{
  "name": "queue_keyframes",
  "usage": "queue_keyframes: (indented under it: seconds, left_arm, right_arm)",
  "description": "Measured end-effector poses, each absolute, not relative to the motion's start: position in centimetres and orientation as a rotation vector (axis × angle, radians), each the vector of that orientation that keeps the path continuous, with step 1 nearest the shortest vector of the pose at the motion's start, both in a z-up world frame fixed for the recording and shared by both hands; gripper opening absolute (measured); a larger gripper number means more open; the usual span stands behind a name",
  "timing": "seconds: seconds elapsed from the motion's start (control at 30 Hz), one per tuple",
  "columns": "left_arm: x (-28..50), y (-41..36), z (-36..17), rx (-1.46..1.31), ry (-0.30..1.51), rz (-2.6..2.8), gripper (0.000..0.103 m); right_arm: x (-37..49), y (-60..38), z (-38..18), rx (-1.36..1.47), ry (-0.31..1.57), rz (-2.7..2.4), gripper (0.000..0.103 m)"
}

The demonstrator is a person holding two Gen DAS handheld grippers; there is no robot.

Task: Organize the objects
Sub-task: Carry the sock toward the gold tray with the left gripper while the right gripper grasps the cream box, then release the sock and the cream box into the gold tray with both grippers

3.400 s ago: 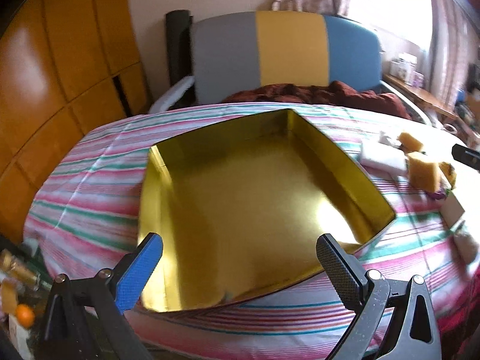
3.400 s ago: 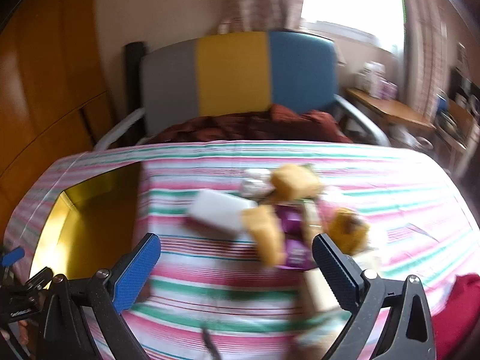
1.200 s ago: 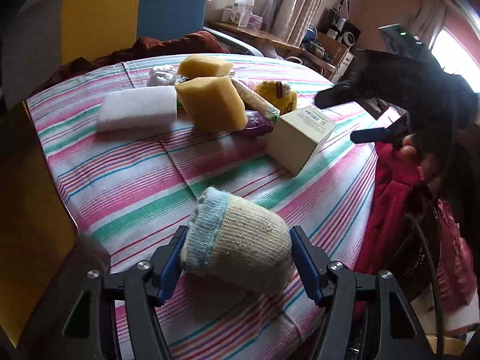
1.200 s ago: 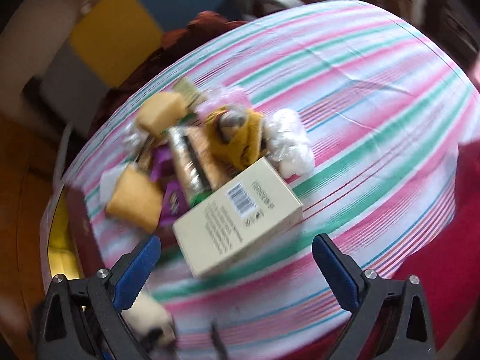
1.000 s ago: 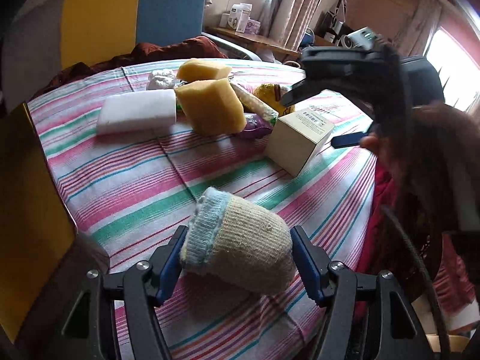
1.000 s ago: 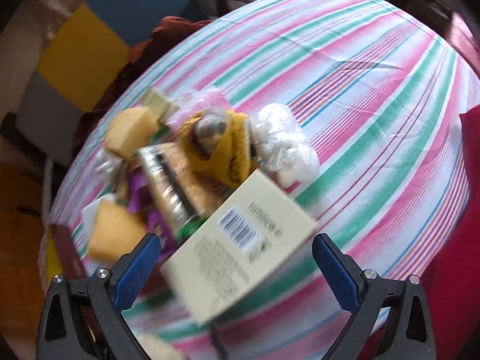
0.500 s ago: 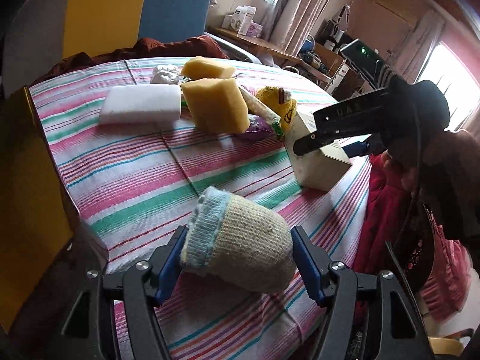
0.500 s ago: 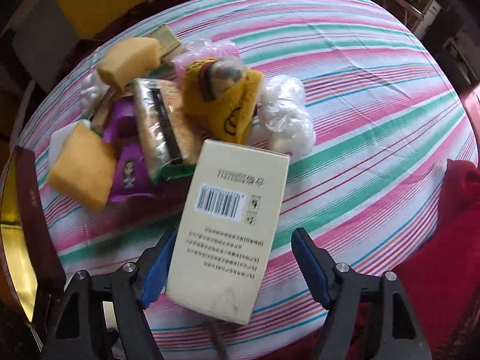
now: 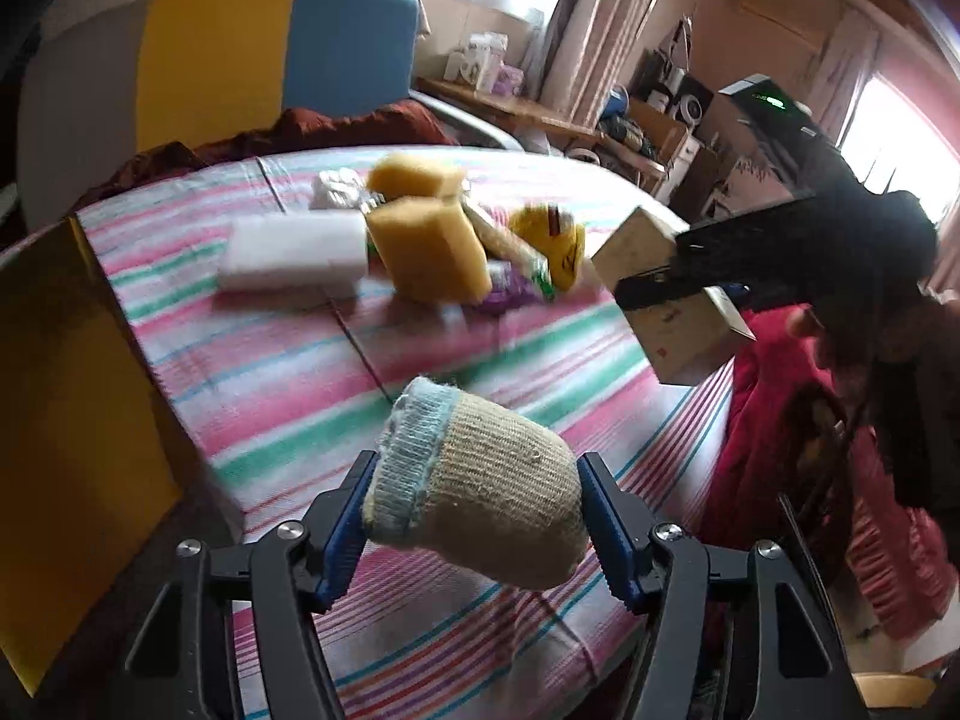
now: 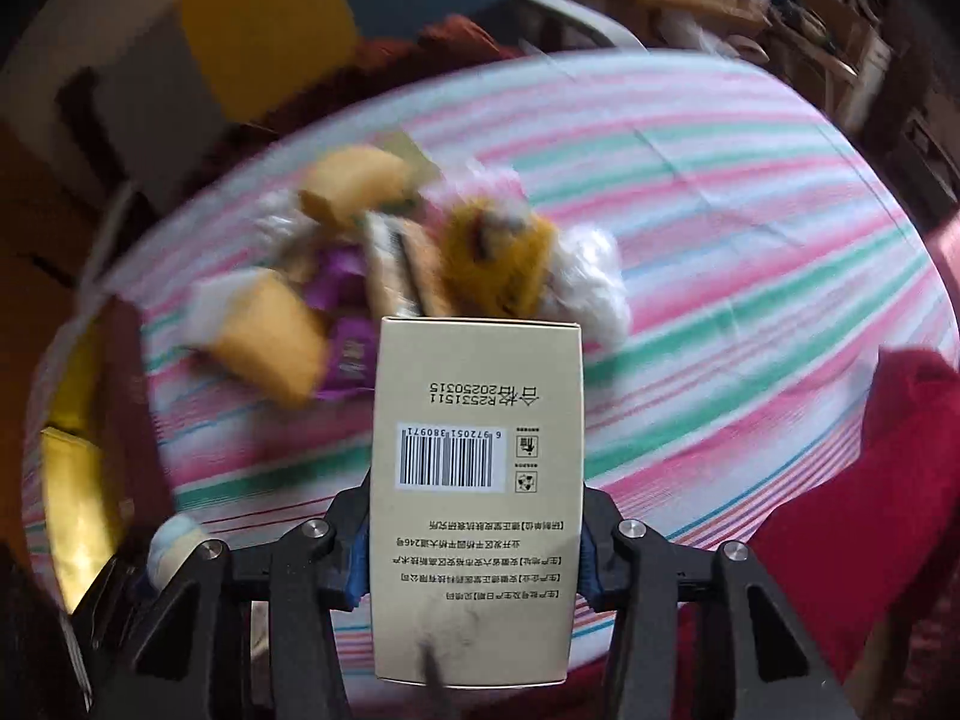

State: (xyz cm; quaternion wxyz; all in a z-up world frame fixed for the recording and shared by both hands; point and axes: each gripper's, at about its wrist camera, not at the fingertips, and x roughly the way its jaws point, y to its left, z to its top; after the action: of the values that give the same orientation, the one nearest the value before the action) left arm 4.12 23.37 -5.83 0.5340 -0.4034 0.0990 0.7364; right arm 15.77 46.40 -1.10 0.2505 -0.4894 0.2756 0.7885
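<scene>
A striped tablecloth (image 9: 312, 396) covers the table. Toward twelve o'clock lies a heap: white sponge block (image 9: 294, 252), yellow sponges (image 9: 429, 258), a yellow toy (image 9: 555, 240) (blurred). A gold tray (image 9: 66, 372) sits at nine o'clock.

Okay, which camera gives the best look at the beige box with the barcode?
The right wrist view: the beige box fills the centre, its barcode and print sharp, with the right gripper closing its fingers onto its sides. The left wrist view shows the box only at a distance, tilted, lifted off the tablecloth, partly hidden by the gripper.
</scene>
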Motion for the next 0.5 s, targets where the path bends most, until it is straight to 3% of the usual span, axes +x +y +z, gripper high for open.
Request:
queue_keyframes:
  seconds: [0.23, 0.5]
  left_arm:
    - [0.9, 17.2, -1.3, -0.918, 0.096, 1.974, 0.066]
    - [-4.2, 5.8, -1.1, -1.007, -0.027, 2.355, 0.066]
  right_arm:
    - [9.0, 38.4, 2.5, -1.312, 0.628, 2.495, 0.050]
    - [-3.2, 27.3, 0.6, -1.498, 0.505, 2.735, 0.050]
